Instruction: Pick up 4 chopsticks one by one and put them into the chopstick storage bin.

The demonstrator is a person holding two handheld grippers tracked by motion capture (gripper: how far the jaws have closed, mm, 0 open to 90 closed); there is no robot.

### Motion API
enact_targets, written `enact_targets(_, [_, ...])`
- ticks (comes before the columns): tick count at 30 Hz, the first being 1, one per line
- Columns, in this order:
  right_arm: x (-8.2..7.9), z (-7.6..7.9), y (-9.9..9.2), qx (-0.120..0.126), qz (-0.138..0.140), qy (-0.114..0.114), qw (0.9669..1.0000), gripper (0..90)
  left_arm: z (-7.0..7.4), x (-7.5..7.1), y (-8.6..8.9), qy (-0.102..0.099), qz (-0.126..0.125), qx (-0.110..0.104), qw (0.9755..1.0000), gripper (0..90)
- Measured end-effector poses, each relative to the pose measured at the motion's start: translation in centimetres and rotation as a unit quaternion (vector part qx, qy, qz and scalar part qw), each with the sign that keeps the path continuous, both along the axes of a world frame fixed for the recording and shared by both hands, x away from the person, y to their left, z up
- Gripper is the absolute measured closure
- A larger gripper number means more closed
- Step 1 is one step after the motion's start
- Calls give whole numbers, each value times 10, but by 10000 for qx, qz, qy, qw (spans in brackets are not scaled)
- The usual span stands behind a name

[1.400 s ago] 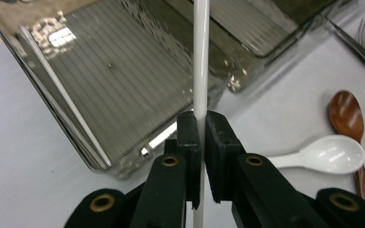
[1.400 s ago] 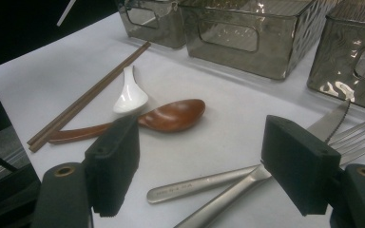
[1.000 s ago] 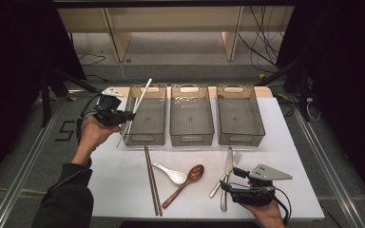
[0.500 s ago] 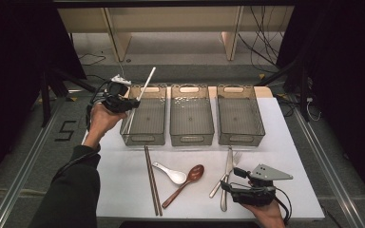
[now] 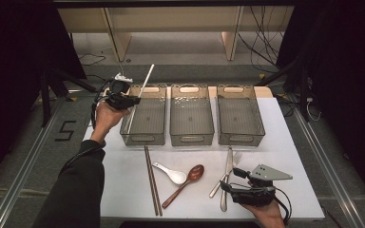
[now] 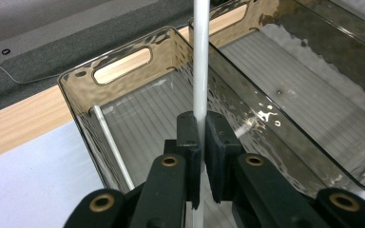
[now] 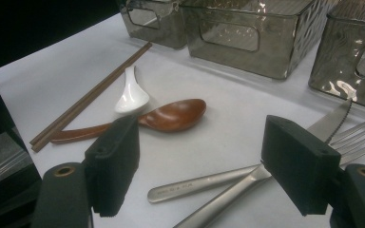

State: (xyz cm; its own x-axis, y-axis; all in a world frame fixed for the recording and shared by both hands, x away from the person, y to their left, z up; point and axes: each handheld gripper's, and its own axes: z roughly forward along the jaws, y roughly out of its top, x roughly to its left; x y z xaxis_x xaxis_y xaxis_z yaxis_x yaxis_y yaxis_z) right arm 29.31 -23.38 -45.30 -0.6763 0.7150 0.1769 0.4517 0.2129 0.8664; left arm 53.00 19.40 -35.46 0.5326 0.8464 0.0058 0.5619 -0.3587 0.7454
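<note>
Carrying white chopstick (image 6: 201, 57) rightward since last frame, now over left bin (image 5: 144, 115), left gripper (image 6: 202, 137) clenched on it (its mate (image 6: 113, 147) lying inside). Waiting over knife (image 7: 247, 185) and fork (image 7: 204, 186), right gripper (image 7: 209, 164) released, empty.

— How does the left hand-held gripper (image 5: 134, 100) stand?
— Forearm stretched far forward, jaws pinched nearly together.
— And the right hand-held gripper (image 5: 232, 179)?
— Low at the near edge, jaws spread wide, nothing between them.
</note>
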Motion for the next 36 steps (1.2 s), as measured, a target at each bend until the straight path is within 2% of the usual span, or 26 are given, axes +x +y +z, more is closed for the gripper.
enact_targets(7, [0, 0, 0, -1, 3, 4, 10000, 297, -13, 1, 1, 30, 65, -39, 10000, 846])
enact_targets(15, [0, 0, 0, 4, 11, -1, 10000, 297, -19, 0, 0, 2, 64, -30, 10000, 845])
enact_targets(18, [0, 0, 0, 4, 7, -3, 10000, 297, -21, 0, 0, 3, 70, 37, 10000, 845])
enact_targets(31, [0, 0, 0, 5, 8, -13, 10000, 297, -37, 1, 0, 172, 90, 198, 9996, 842])
enact_targets(36, [0, 0, 1, 0, 10, -8, 10000, 297, -43, 3, -1, 299, 116, 274, 9991, 840])
